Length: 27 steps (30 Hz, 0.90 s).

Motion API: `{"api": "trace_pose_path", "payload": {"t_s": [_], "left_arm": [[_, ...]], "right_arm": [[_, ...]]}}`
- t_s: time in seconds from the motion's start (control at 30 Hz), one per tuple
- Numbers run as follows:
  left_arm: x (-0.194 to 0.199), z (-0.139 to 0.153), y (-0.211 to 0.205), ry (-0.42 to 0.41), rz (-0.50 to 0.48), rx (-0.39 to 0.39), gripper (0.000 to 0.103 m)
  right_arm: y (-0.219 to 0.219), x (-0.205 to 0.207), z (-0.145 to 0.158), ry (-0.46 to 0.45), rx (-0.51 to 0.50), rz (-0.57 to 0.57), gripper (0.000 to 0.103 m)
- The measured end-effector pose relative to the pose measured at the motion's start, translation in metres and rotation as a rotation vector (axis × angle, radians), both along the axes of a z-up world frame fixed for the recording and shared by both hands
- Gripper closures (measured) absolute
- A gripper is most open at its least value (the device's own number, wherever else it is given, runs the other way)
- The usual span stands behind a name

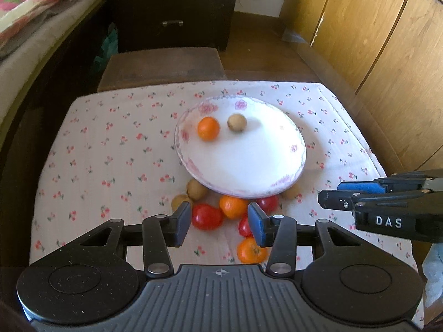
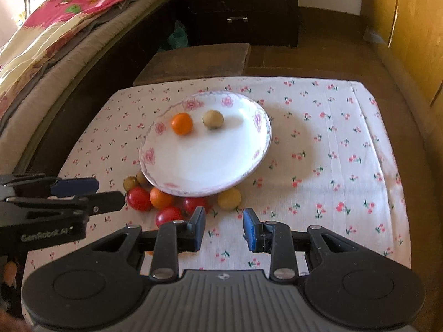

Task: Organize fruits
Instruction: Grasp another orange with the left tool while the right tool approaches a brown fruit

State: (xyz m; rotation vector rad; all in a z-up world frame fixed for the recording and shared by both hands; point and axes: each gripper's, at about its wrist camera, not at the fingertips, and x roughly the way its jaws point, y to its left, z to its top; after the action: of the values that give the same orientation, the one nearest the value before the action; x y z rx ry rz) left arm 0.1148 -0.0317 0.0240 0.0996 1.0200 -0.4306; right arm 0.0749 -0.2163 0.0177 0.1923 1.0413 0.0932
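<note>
A white plate with a pink flower rim (image 1: 249, 171) (image 2: 205, 160) sits on the cherry-print cloth. An orange fruit (image 1: 208, 128) (image 2: 182, 123) and a tan round fruit (image 1: 237, 122) (image 2: 213, 119) lie on it. Against its near rim lies a cluster of several fruits, among them a red tomato (image 1: 206, 217) (image 2: 139, 198), an orange one (image 1: 232, 206) (image 2: 160, 197) and a yellow-tan one (image 2: 229, 198). My left gripper (image 1: 220, 222) (image 2: 110, 193) hovers open above that cluster with nothing between its pads. My right gripper (image 2: 224, 229) (image 1: 329, 202) hangs open over bare cloth just right of the cluster.
The clothed table (image 2: 332, 152) has free cloth to the right and left of the plate. A brown stool (image 1: 163, 63) stands beyond its far edge, with a dark drawer cabinet (image 1: 173, 5) behind. A bed (image 2: 55, 41) runs along the left, and wooden cupboards (image 1: 387, 41) along the right.
</note>
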Motion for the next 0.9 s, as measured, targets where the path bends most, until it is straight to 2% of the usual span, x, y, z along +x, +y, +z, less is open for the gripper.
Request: {"api": "trace_pose_path", "payload": {"t_s": [0.13, 0.37, 0.67, 0.9], "left_arm": [[-0.01, -0.005, 0.009, 0.038, 0.037, -0.049, 0.049], [-0.028, -0.019, 0.004, 0.098, 0.031, -0.09, 0.049], [-0.033, -0.033, -0.019, 0.118, 0.01, -0.074, 0.048], [-0.029, -0.044, -0.029, 0.121, 0.038, -0.02, 0.046]], "right_arm": [[0.0, -0.002, -0.003, 0.002, 0.011, -0.004, 0.072], [-0.001, -0.001, -0.016, 0.029, 0.015, 0.002, 0.072], [-0.009, 0.002, -0.02, 0.045, 0.03, -0.002, 0.072], [-0.011, 0.006, -0.021, 0.049, 0.033, -0.003, 0.072]]}}
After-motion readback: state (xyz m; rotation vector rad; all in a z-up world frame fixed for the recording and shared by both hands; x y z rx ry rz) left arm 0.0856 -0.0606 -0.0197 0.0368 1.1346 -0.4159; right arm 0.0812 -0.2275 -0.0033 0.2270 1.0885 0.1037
